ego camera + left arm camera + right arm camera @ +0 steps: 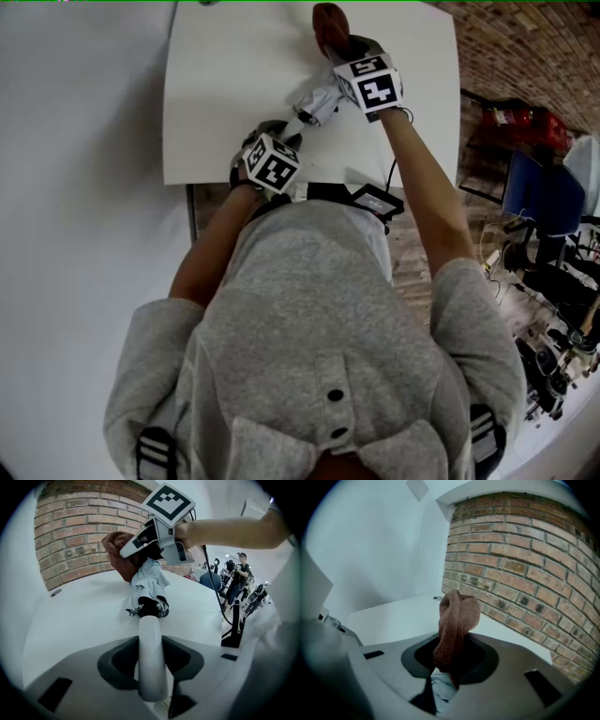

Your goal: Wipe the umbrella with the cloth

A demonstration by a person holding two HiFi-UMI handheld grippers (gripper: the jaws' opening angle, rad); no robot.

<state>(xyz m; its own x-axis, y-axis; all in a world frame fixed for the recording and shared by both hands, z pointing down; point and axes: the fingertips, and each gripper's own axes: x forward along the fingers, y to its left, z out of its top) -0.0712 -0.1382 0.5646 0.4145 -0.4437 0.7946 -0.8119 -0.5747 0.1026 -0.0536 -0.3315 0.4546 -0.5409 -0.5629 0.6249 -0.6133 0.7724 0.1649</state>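
A folded pale grey-blue umbrella lies on the white table, its white handle pointing at me. My left gripper is shut on that handle, near the table's front edge. My right gripper is shut on a brown cloth, which bunches up out of the jaws. In the left gripper view the right gripper presses the cloth onto the far part of the umbrella's canopy. A bit of umbrella fabric shows under the right jaws.
A brick wall runs close along the table's far side. A small round hole sits in the tabletop at the left. Off the table's right edge are a blue chair, stands and gear, and a person in the background.
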